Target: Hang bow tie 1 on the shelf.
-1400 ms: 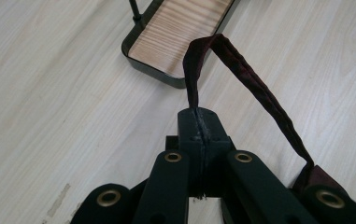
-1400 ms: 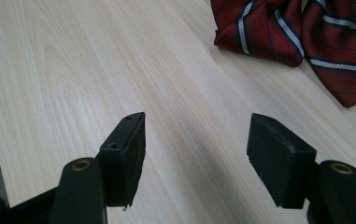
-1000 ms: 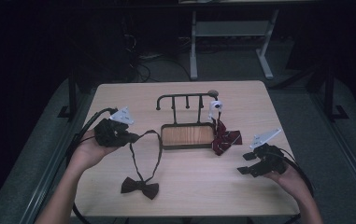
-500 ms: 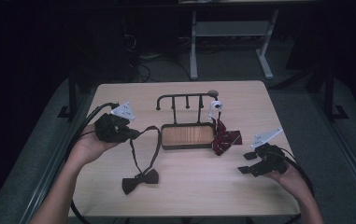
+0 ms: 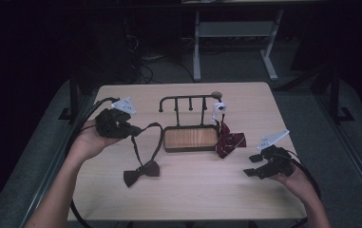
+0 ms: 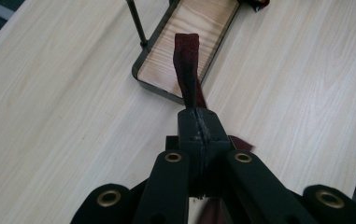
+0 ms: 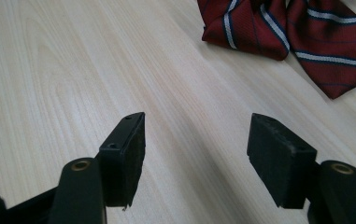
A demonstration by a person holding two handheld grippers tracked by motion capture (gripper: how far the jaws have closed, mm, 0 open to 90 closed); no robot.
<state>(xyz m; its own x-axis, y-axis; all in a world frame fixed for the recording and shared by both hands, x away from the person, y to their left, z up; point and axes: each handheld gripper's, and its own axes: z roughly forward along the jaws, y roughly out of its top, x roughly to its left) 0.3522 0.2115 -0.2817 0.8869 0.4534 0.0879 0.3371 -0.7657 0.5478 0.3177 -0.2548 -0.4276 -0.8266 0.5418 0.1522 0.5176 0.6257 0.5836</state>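
High view: the left hand-held gripper (image 5: 130,129), left of the wooden tray stand (image 5: 191,137), is clamped on the dark bow tie's strap (image 6: 188,65) (bow (image 5: 141,172) resting on the desk (image 5: 207,190)), probably for hanging. The right hand-held gripper (image 5: 257,165), jaws wide and empty, waits beside the striped bow tie (image 5: 229,142).

The left hand-held gripper (image 5: 132,129) has dragged the dark bow tie (image 5: 141,172) toward the rack.

The high view is dim with dark surroundings, while both gripper views are bright and sharp.
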